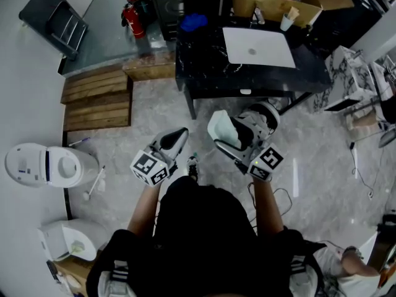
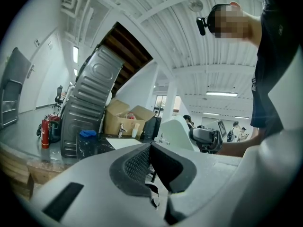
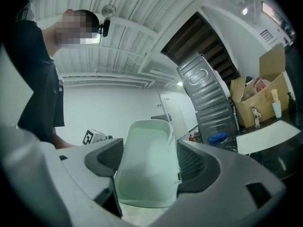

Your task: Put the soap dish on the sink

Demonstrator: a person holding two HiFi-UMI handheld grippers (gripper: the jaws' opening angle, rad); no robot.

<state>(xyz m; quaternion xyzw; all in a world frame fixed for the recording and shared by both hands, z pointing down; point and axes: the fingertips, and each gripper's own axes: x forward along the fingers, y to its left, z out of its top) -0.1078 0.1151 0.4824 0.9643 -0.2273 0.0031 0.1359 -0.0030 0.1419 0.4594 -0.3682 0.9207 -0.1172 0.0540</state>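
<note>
Above the grey stone floor (image 1: 154,110), in front of the person, the right tongs (image 1: 238,133) are clamped on the pale green soap dish (image 1: 221,127), whose sides are pressed between the dark ribbed pads. Just beside them, the left tongs (image 1: 178,135) are closed together with nothing between them. The white sink (image 1: 258,47) lies well apart, on the black marble desk (image 1: 204,67).

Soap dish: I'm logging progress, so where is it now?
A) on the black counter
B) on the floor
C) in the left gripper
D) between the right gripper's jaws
D: the right gripper view shows the pale green soap dish clamped by the right gripper, a pad on each side.
</note>
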